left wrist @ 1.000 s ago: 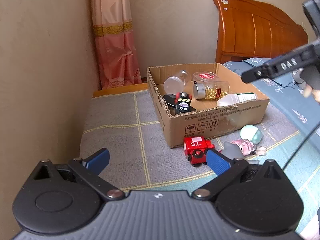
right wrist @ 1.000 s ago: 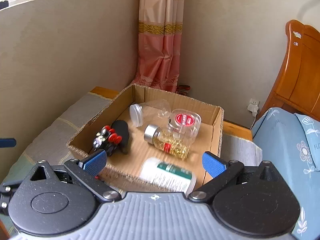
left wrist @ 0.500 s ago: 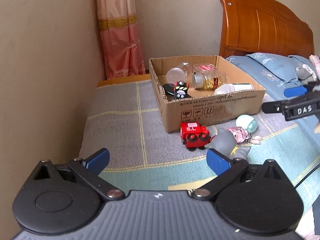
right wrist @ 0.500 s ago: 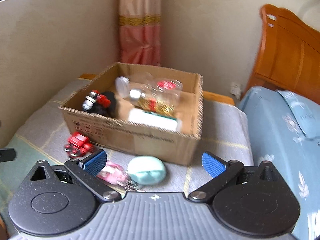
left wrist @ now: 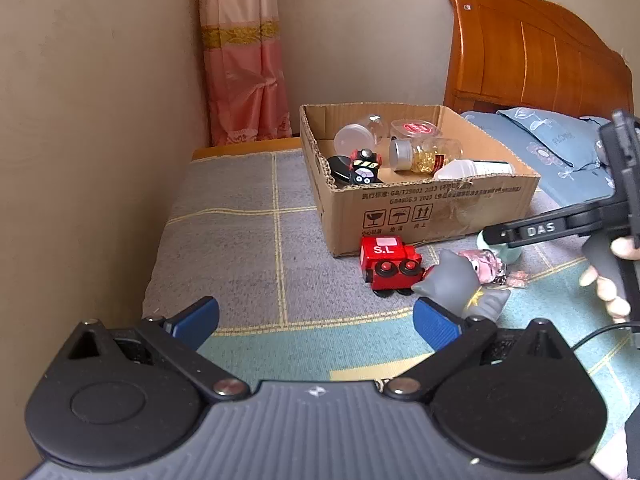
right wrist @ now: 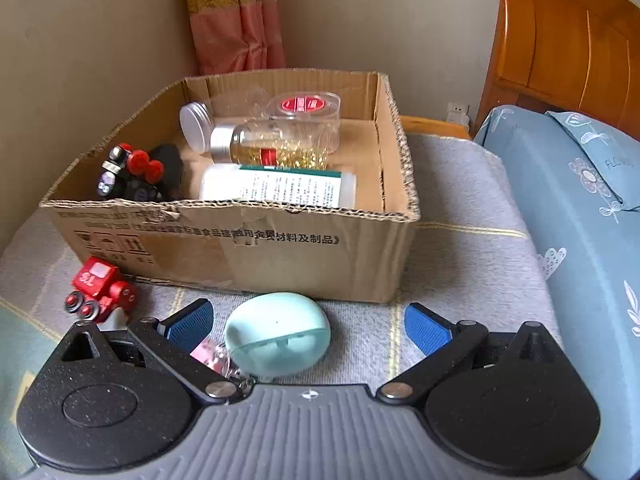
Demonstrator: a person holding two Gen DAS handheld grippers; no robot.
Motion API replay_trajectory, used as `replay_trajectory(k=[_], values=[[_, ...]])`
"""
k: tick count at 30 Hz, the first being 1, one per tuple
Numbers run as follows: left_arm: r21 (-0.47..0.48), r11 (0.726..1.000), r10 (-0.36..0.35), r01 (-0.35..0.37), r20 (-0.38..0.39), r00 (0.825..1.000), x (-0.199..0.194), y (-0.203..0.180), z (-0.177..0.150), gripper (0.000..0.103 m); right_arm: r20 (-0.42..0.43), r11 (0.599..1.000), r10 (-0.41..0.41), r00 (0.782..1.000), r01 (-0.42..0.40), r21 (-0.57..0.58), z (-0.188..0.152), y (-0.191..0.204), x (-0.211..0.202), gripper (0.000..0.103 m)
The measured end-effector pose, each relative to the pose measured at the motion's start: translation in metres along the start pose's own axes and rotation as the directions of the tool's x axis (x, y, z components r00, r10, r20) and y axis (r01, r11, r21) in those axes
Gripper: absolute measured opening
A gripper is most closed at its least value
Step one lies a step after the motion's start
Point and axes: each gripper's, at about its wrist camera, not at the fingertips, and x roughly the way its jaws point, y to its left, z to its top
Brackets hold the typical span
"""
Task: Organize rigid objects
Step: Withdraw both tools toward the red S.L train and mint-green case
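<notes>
A cardboard box (left wrist: pixel 420 204) on the bed holds clear jars, a bottle of gold capsules (right wrist: pixel 280 146), a white bottle (right wrist: pixel 280 190) and a black toy car (left wrist: pixel 364 168). In front of it lie a red toy train (left wrist: pixel 390 264), a grey cat figure (left wrist: pixel 464 290), a pink trinket (left wrist: pixel 486 268) and a mint oval case (right wrist: pixel 276 332). My right gripper (right wrist: pixel 308 324) is open and low, with the mint case between its fingers, nearer the left one. My left gripper (left wrist: pixel 316 322) is open and holds nothing, hanging short of the train and the cat.
A beige wall (left wrist: pixel 80 140) runs along the bed's left side, with a pink curtain (left wrist: pixel 244 60) in the corner. A wooden headboard (left wrist: pixel 532 52) and a blue pillow (right wrist: pixel 580 184) stand to the right. A person's hand (left wrist: pixel 612 292) holds the right gripper.
My right gripper came back from above the box and dropped in front of it, so the mint case now sits between its fingers. My left gripper barely moved.
</notes>
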Motion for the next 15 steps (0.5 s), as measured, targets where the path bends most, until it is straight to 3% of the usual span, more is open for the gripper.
replay_trajectory(k=[9,15], values=[[0.047,0.999,0.024,-0.024,-0.019,1.000,0.021,-0.008,0.006,0.102,-0.035,0.998,-0.045,0.998,0.044,-0.037,-0.010,-0.011,0.023,0.103],[0.061,0.998,-0.020,0.022,-0.048,0.999,0.043,-0.017,0.020,0.102,-0.043,0.998,-0.004,0.999,0.001,-0.069,-0.016,-0.024,0.018,0.103]])
